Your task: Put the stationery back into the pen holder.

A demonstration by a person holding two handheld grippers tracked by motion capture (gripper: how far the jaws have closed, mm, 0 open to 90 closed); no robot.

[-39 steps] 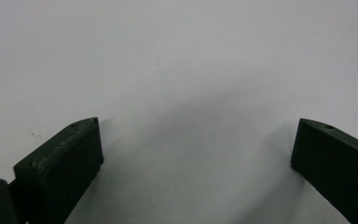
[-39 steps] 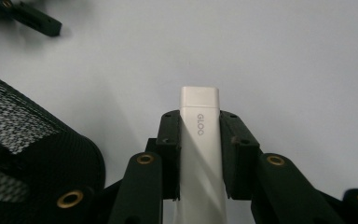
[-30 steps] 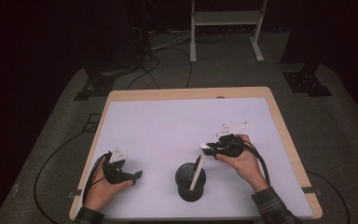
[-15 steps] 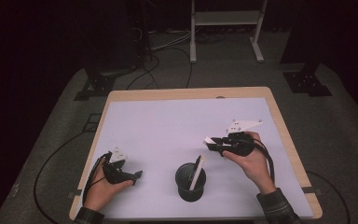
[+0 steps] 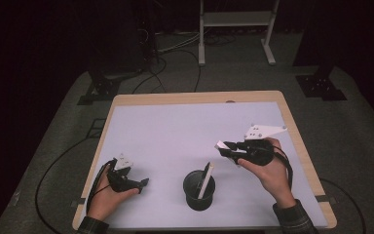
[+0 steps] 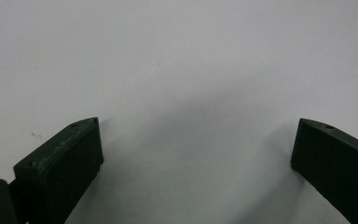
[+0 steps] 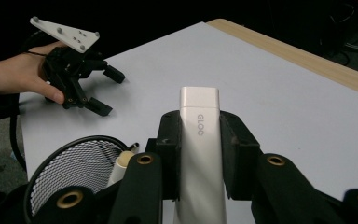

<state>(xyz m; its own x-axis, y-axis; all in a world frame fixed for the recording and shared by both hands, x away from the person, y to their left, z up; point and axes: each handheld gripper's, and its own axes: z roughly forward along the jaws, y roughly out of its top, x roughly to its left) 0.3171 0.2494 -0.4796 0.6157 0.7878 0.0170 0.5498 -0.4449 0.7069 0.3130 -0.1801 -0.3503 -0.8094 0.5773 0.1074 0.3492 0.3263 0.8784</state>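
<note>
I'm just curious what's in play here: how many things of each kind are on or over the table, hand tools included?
Glue sticks: 2, one clamped in the right tool, one standing in the cup
Mesh cups: 1
Hand tools: 2, counting the left tool
Total: 5

High view: overhead, facing forward, whole table [image 5: 195, 122]. Left gripper view: close, facing down on bare tabletop. Right gripper view: low, facing across; shares mesh cup [image 7: 74, 168] and left gripper [image 7: 100, 88] with high view.
</note>
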